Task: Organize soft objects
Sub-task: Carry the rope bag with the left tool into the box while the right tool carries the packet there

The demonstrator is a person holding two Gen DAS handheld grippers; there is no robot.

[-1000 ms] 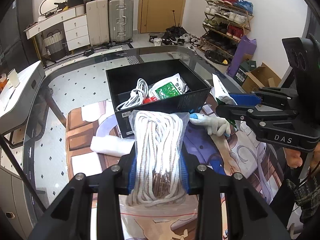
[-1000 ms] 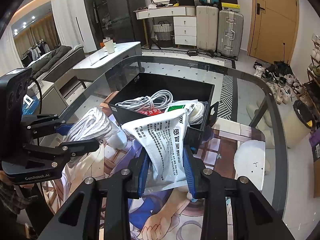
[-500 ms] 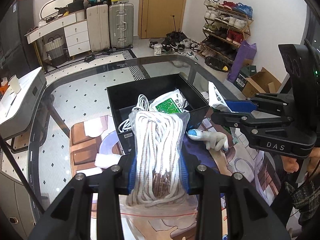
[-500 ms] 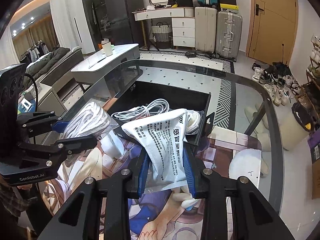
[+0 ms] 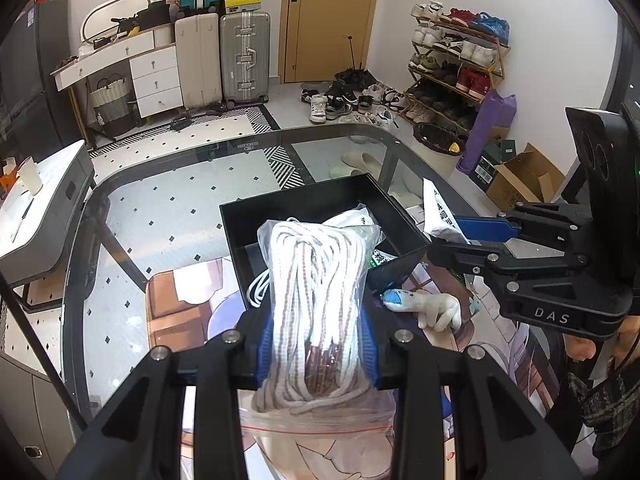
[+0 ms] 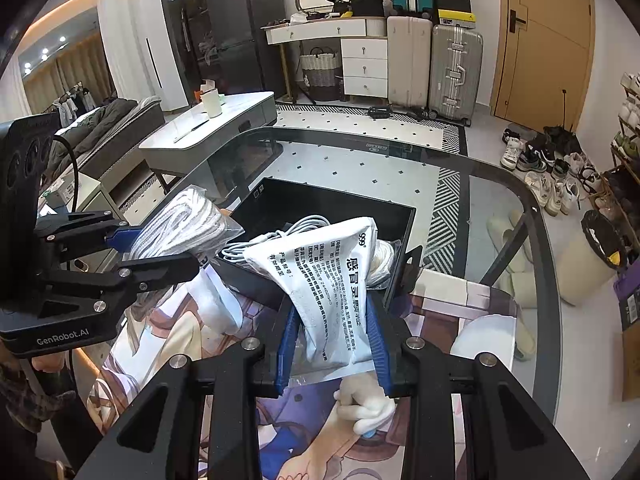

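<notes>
Left gripper (image 5: 318, 344) pinching a clear bag of white rope (image 5: 316, 300), blue pads pressed on both sides, bag upright and lifted above the near wall of the black box (image 5: 304, 204). Right gripper (image 6: 332, 338) clamped on a white printed packet (image 6: 334, 284), tilted toward 12 o'clock over the box's near edge. Inside the box, a white cable (image 6: 296, 230) at 11 o'clock of the packet. On the glass table (image 5: 168, 200), a printed mat (image 6: 480, 304); on the mat, a white glove (image 5: 434, 308) at 3 o'clock of the rope.

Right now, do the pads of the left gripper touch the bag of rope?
Touching. The left wrist view shows the left gripper with both blue pads pressed into the bag of rope, squeezing it on both sides.
</notes>
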